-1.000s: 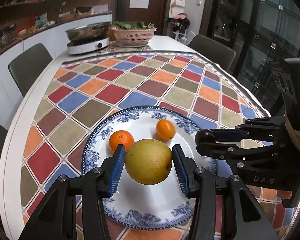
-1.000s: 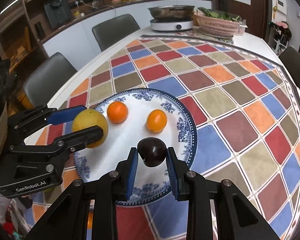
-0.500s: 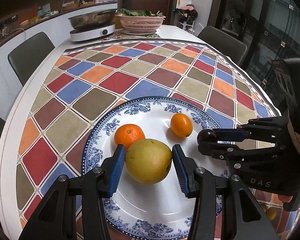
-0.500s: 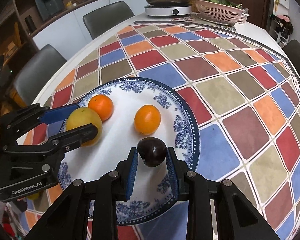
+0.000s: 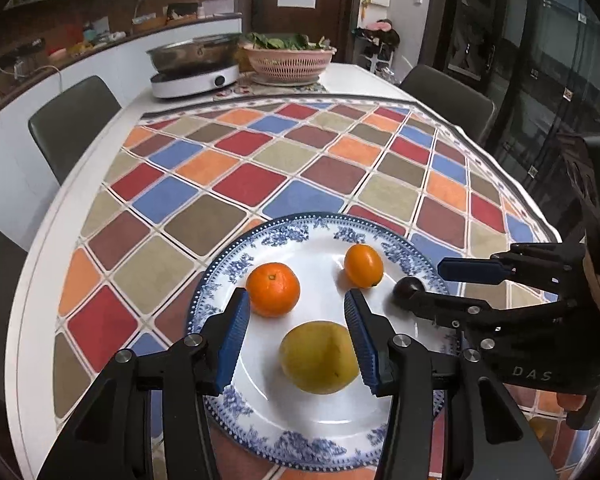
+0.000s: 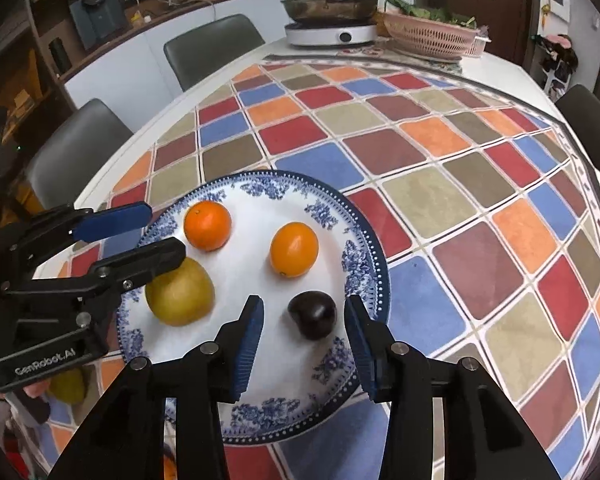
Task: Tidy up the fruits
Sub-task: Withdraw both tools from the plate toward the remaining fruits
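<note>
A blue-and-white plate lies on the checkered tablecloth. On it rest a yellow pear, a round orange, a smaller oval orange and a dark plum. My left gripper is open, its jaws on either side of the pear without touching it. My right gripper is open around the plum, which sits on the plate.
An induction cooker with a steel pan and a pink basket of greens stand at the table's far end. Chairs ring the table. Another yellowish fruit lies off the plate near the front edge.
Both grippers lowered their fruit onto the plate and opened. The pear and the plum now rest on the plate, released.
</note>
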A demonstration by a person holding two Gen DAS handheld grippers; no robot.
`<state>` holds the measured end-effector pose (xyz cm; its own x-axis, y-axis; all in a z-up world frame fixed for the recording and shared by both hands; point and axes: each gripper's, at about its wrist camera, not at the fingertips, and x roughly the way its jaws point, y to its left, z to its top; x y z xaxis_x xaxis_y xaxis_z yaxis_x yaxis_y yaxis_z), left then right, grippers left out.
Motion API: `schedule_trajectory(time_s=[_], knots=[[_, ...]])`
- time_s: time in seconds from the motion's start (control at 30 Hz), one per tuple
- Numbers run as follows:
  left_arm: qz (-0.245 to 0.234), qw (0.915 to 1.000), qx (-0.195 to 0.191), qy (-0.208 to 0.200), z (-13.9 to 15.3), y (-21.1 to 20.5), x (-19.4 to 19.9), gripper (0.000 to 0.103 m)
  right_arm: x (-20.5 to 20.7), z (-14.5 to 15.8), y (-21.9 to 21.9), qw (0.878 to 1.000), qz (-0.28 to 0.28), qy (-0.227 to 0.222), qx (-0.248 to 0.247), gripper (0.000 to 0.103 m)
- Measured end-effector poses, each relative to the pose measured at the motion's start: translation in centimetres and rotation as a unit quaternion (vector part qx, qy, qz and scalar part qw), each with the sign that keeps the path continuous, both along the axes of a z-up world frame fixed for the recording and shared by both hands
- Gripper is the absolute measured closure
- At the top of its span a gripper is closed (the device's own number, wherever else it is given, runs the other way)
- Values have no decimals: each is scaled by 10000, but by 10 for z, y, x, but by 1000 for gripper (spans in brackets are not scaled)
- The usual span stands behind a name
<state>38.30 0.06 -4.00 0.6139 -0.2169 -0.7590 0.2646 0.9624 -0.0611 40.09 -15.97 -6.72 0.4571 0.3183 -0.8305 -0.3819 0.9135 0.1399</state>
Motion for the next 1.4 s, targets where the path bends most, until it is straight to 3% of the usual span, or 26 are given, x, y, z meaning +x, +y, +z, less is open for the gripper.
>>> schedule_trajectory(time_s=[0.13,0.47,0.57,0.67,0.87,1.07,1.4], knots=[[36,10000,-21,-81,13,-1,-17,53,-13,15,-2,9998,-21,-192,26,60],[257,9957,372,-808,59,-11,-84,26,-70,63,-17,9966,-29,-814,134,60],[306,9934,453,-1006,71,-14,-106,19,-88,74,-25,9951,-124,-942,263,50],[294,9924,401,-1123,80,-17,-129,12,-108,84,-31,9929,-187,-1131,315,49],[283,9907,342,-1284,84,-24,-164,9,-151,99,-41,9869,-266,-1575,206,41],[235,9886,374,-1440,88,-34,-197,8,-191,110,-51,9796,-305,-1986,82,41],[73,9875,457,-1505,79,-54,-230,5,-233,103,-69,9781,-335,-2055,82,41]])
